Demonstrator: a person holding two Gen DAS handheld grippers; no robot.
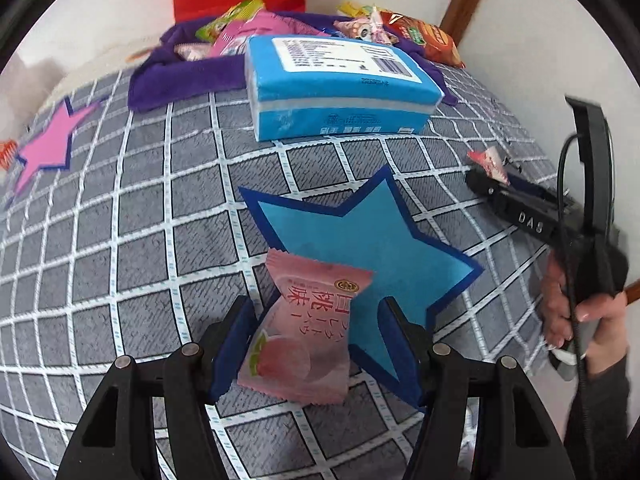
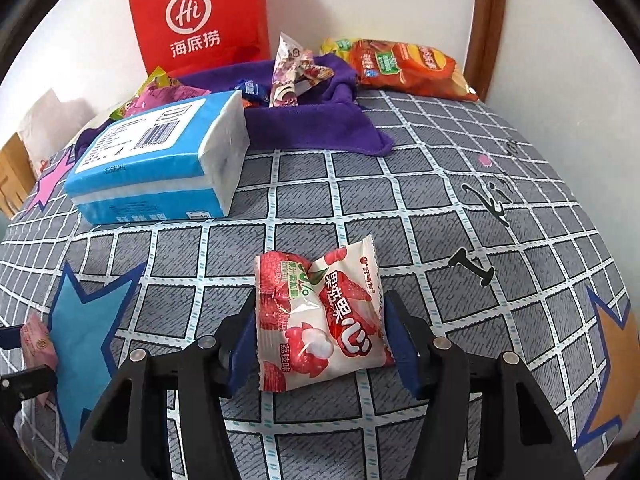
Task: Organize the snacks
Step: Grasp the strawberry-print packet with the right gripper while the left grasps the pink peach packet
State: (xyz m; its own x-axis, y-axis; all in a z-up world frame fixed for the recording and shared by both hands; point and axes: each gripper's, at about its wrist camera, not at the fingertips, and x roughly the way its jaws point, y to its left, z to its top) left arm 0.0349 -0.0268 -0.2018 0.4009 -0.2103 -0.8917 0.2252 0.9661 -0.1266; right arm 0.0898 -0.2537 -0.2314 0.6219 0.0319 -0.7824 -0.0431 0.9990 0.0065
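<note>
On a grey checked bedspread, I hold two handheld grippers over scattered snacks. At far left lies a pink star printed on the cloth. My left gripper is partly closed, its blue pads pinching a pink peach candy packet by the sides, just above the near-left edge of the blue star. Farther back, a blue tissue pack lies flat in the middle of the spread. Behind it a purple towel carries a heap of small wrapped snacks, and a red paper bag stands against the white wall. An orange chip bag lies at the far right by the wooden frame. My right gripper is likewise half closed, both pads pressing on a red-and-white lychee candy packet, held over bare checks to the right of the blue star. An orange star shows at the near right edge. From the left camera, a hand grips the right tool's handle.
</note>
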